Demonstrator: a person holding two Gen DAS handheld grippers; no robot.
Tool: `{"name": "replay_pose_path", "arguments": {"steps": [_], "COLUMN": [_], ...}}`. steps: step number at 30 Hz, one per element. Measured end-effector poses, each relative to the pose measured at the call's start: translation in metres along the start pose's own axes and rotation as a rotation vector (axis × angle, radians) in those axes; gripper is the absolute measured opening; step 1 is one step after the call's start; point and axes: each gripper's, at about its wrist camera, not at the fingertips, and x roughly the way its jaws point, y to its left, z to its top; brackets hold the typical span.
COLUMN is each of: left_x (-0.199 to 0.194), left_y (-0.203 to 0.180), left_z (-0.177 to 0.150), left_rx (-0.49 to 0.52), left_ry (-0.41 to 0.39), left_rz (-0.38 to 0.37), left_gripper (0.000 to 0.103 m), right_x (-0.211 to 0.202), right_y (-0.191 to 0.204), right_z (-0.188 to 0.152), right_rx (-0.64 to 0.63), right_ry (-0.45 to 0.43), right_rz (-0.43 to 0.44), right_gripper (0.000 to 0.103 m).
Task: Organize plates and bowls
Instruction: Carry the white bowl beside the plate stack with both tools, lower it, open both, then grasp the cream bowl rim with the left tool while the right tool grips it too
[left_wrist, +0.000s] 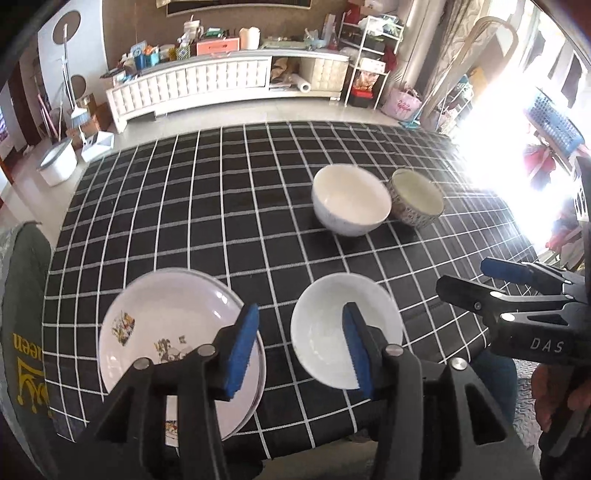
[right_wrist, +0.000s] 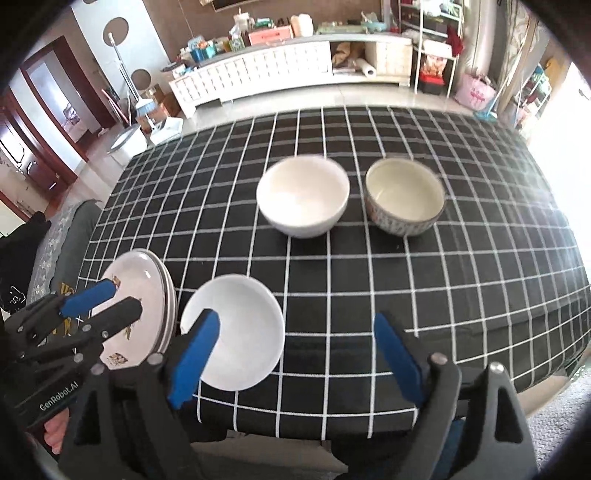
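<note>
A table under a black cloth with a white grid (right_wrist: 424, 295) carries the crockery. At its near left edge lies a stack of white round plates with flower prints (left_wrist: 166, 325), and just right of it, apart from the stack, a small plain white shallow dish (right_wrist: 243, 332). Farther back and to the right stand a white deep bowl (right_wrist: 303, 195) and, just beside it on the right, a cream-lined bowl with a blue patterned outside (right_wrist: 404, 195).

The left gripper (left_wrist: 299, 350) hangs above the near edge with its blue-padded jaws parted and empty, one pad over the plate stack's right rim, the other over the shallow dish. The right gripper (right_wrist: 295, 358) hangs to its right, jaws spread wider and empty, its left pad over the shallow dish's near left rim, its right pad over bare cloth.
</note>
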Motion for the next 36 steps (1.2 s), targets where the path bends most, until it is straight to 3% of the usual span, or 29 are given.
{"name": "replay_pose_path", "arguments": {"steps": [3,12,16,28,36], "left_x": [-0.009,-0.013,-0.004,0.033,0.078], "left_y": [-0.006,-0.015,-0.014,-0.015,-0.009], "left_z": [0.009,0.050,0.069,0.122,0.143], "left_rx": [0.012,0.031,-0.002,-0.058,-0.075], "left_ry": [-0.022,-0.035,0.003,0.031,0.105], "left_rz": [0.007,0.033,0.039,0.030,0.028], "left_gripper": [0.063,0.063,0.063,0.063,0.063], "right_x": [-0.012,-0.032,-0.034,0.002,0.043], "right_y": [-0.001,-0.008,-0.014,-0.032,-0.042], "right_z": [0.007,0.040,0.061,0.111,0.127], "right_rx": [-0.008,-0.063,-0.072,-0.071,0.001], "right_ry": [-0.035,-0.103,-0.129,-0.048,0.067], "right_rz": [-0.001,-0.020,-0.012,0.021,0.144], "right_gripper": [0.090,0.090,0.090,0.090,0.090]}}
